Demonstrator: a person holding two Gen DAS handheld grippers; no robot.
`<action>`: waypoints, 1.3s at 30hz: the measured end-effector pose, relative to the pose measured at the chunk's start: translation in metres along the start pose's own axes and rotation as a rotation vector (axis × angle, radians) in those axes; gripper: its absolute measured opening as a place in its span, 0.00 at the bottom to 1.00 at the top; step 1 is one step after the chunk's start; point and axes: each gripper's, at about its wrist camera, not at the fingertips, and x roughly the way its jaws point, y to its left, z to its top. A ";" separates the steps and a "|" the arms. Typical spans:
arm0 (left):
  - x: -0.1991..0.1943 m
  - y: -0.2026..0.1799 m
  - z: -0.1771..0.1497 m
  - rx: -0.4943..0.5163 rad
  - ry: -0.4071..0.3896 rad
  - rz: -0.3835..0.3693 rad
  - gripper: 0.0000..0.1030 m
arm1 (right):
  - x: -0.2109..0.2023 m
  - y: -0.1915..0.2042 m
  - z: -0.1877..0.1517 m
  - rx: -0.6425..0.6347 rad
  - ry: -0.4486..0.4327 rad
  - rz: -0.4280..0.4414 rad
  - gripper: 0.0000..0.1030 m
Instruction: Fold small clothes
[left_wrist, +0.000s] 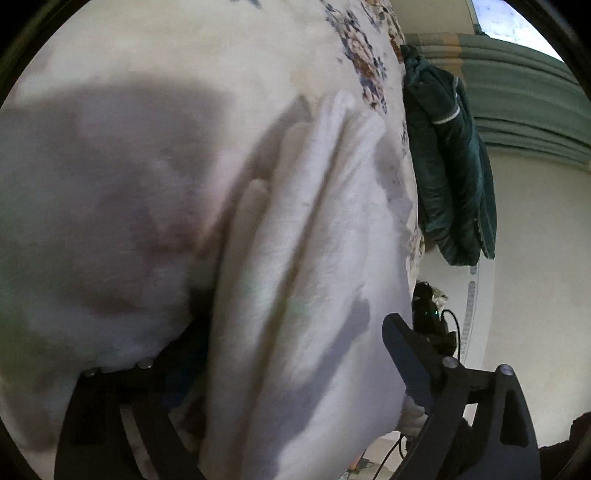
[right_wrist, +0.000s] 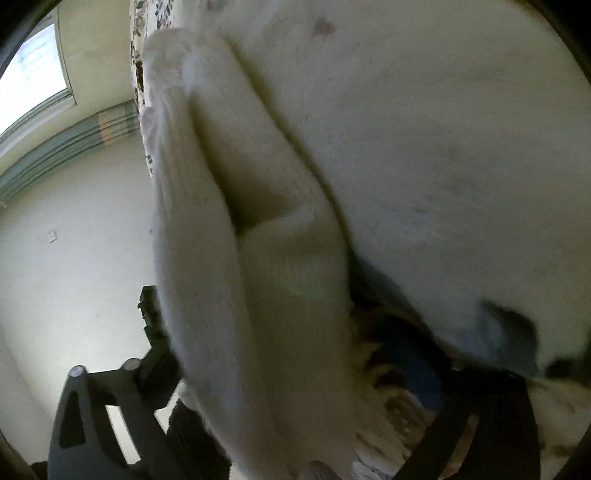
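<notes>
Right down the middle of both wrist views hangs the white garment (left_wrist: 295, 258), bunched in long folds and so close to the lenses that it blocks most of the bedsheet (left_wrist: 129, 147) behind it. The left gripper (left_wrist: 273, 354) is spread wide, one finger (left_wrist: 410, 354) clear at lower right, the other mostly buried under cloth at lower left. Same with the right gripper (right_wrist: 306, 354): released, jaws wide, garment (right_wrist: 240, 277) draped between them but no pad pinching it as far as I can tell.

What could bite here: the cloth is loose and crumpled, so it may land in a heap rather than flat, and the next grab might catch several layers at once. It could also snag on a finger. The dark jacket (left_wrist: 450, 166) at upper right looks well clear.
</notes>
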 end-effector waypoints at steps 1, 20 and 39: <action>0.002 -0.003 0.000 0.011 -0.002 -0.006 0.90 | 0.004 0.004 0.001 -0.013 0.016 0.004 1.00; -0.036 -0.123 0.033 0.236 -0.099 -0.051 0.27 | -0.007 0.129 -0.021 -0.237 -0.156 -0.062 0.44; 0.093 -0.158 0.282 0.308 -0.059 0.031 0.28 | -0.035 0.219 0.221 -0.293 -0.288 -0.132 0.44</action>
